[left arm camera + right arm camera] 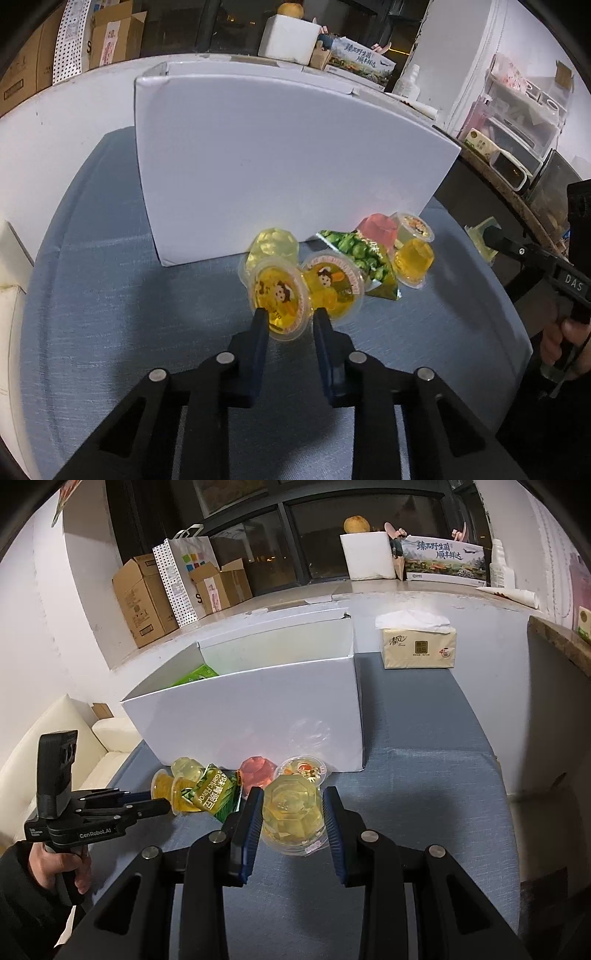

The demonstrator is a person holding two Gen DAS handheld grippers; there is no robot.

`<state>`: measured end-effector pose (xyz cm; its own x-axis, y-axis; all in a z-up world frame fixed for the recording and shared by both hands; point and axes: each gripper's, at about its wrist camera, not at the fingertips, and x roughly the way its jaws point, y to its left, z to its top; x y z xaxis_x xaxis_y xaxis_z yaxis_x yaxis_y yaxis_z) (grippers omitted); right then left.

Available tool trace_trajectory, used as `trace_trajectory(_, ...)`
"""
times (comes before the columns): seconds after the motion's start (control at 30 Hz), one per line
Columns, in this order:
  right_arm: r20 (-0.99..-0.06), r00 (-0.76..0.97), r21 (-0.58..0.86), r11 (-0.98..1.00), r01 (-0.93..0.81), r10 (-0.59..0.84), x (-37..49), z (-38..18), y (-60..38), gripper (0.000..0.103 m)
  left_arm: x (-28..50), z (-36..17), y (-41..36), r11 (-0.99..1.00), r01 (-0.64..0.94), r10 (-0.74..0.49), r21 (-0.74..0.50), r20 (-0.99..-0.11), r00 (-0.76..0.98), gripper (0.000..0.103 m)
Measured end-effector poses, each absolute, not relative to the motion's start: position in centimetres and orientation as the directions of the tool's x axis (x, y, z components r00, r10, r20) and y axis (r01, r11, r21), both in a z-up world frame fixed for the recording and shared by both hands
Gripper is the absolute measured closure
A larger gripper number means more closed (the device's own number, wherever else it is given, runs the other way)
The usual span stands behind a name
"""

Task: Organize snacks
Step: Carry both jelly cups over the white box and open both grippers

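White card makes up the biggest thing before me: an open box (258,709) standing on the blue-grey cloth of the table (424,775), its near wall hiding nearly all that lies inside, so that only a corner of a green packet (195,675) shows over the rim from my right wrist view. At the foot of that wall the snacks lie in a huddle: a green garlic-pea packet (354,254), partly buried under jelly cups, with its print too warped to read in full; a pink jelly cup (376,229) touching the box; and a lidded cup (303,770) just beside it. My right gripper (293,812) has its jaws around a pale yellow jelly cup (291,812), both pads right at its sides, though I cannot tell whether they press it. My left gripper (290,321) is clenched on the rim of an amber jelly cup (279,299) with a cartoon lid, tilted on edge; a second amber cup (332,286) leans against it. A tissue pack (419,646) stands well apart, right of the box.
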<state>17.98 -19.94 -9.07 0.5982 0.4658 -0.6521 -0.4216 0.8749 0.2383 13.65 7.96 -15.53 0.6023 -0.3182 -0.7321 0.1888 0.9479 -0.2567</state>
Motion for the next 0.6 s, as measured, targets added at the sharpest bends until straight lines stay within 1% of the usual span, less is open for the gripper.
trace_trajectory(0.1,-0.651,0.596,0.239,0.872,-0.427,0.47,17.9,-9.0,-19.8,0.068,13.7,-15.6,7.9,0.949,0.193,-0.315,-0.25,-0.738,0.597,0.077)
trace_trajectory(0.13,-0.651,0.595,0.24,0.871,-0.428,0.471,17.8,-9.0,-19.8,0.068,13.8,-15.6,7.8,0.95,0.193,-0.312,-0.245,-0.742,0.594,0.075)
trace_trajectory(0.17,-0.65,0.595,0.24,0.871,-0.43,0.473,17.8,-9.0,-19.7,0.068,13.9,-15.6,7.9,0.951,0.186,-0.31,-0.249,-0.741,0.595,0.072)
trace_trajectory(0.2,-0.651,0.593,0.24,0.87,-0.431,0.474,17.8,-9.0,-19.7,0.068,14.1,-15.6,7.7,0.952,0.184,-0.305,-0.244,-0.743,0.595,0.064)
trace_trajectory(0.23,-0.652,0.592,0.242,0.869,-0.431,0.475,17.8,-9.1,-19.7,0.068,14.4,-15.5,7.5,0.962,0.174,-0.272,-0.208,-0.753,0.599,0.057)
trace_trajectory(0.3,-0.652,0.589,0.244,0.868,-0.432,0.477,17.8,-9.1,-19.7,0.068,14.9,-15.6,7.2,0.97,0.177,-0.24,-0.167,-0.765,0.597,0.031)
trace_trajectory(0.33,-0.652,0.589,0.245,0.868,-0.432,0.478,17.8,-9.1,-19.7,0.068,15.1,-15.5,7.1,0.971,0.182,-0.234,-0.154,-0.767,0.598,0.027)
trace_trajectory(0.37,-0.652,0.588,0.246,0.868,-0.432,0.478,17.8,-9.1,-19.7,0.068,15.3,-15.5,7.1,0.971,0.189,-0.232,-0.146,-0.764,0.602,0.024)
trace_trajectory(0.6,-0.654,0.585,0.251,0.867,-0.431,0.48,17.8,-9.3,-19.7,0.068,16.8,-15.6,7.5,0.965,0.207,-0.256,-0.163,-0.765,0.592,0.023)
